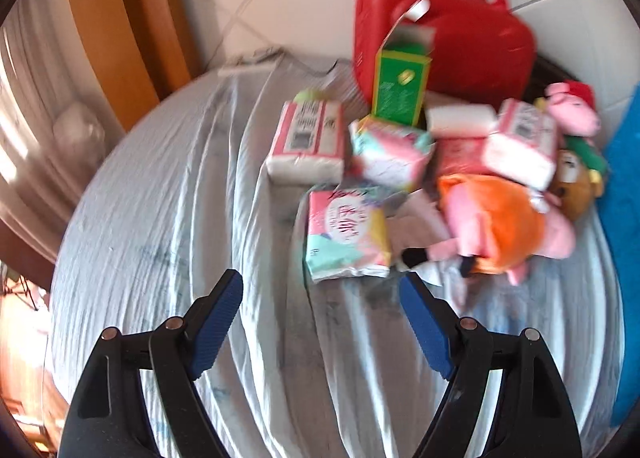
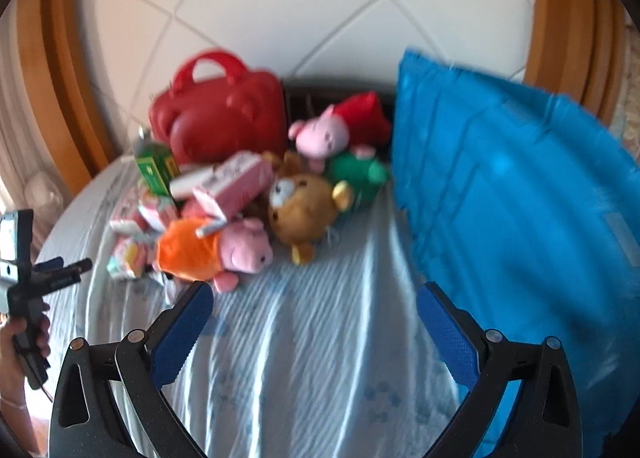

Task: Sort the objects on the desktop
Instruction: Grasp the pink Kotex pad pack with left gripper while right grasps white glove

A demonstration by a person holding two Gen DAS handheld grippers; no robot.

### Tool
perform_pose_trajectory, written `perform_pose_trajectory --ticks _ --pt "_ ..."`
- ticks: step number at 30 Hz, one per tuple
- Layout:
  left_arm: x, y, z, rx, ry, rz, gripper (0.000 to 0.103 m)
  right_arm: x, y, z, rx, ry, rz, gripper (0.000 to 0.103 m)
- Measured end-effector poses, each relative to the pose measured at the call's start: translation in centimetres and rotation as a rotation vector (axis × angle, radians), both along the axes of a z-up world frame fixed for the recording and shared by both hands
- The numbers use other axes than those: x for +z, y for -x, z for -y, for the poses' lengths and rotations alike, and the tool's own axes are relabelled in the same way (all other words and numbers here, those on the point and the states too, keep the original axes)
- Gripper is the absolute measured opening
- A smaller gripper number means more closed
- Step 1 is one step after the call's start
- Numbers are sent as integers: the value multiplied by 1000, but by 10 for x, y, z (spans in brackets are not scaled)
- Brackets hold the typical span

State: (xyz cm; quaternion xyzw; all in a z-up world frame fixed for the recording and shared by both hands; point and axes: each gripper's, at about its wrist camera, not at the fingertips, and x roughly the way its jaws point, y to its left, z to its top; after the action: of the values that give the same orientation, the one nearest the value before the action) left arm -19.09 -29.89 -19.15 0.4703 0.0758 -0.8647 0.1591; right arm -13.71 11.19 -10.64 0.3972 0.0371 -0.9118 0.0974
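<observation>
A heap of objects lies on a pale blue sheet. Several pink tissue packs lie at its left. An upright green box stands before a red handled case. An orange-dressed pig plush, a brown bear plush and a red-dressed pig plush lie to the right. My left gripper is open and empty, just short of the nearest tissue pack. My right gripper is open and empty, in front of the plush toys.
A blue pillow leans at the right, close beside my right gripper's right finger. A white quilted headboard with a wooden frame stands behind the heap. The hand holding the left gripper shows at the right wrist view's left edge.
</observation>
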Motion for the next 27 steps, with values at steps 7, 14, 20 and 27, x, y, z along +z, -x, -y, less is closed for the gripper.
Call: perform_pose_trajectory --ticks 7,14,20,27 --pt "-39 60 11 -33 -38 77 80 -43 58 24 30 -19 129 103" --pt "-95 104 16 -30 -103 210 80 -69 96 92 194 -87 196 103" --pt "-86 77 27 3 -70 133 69 -86 116 181 393 -129 199 103" --pt "-66 46 47 62 27 81 69 -126 127 284 620 -144 253 102"
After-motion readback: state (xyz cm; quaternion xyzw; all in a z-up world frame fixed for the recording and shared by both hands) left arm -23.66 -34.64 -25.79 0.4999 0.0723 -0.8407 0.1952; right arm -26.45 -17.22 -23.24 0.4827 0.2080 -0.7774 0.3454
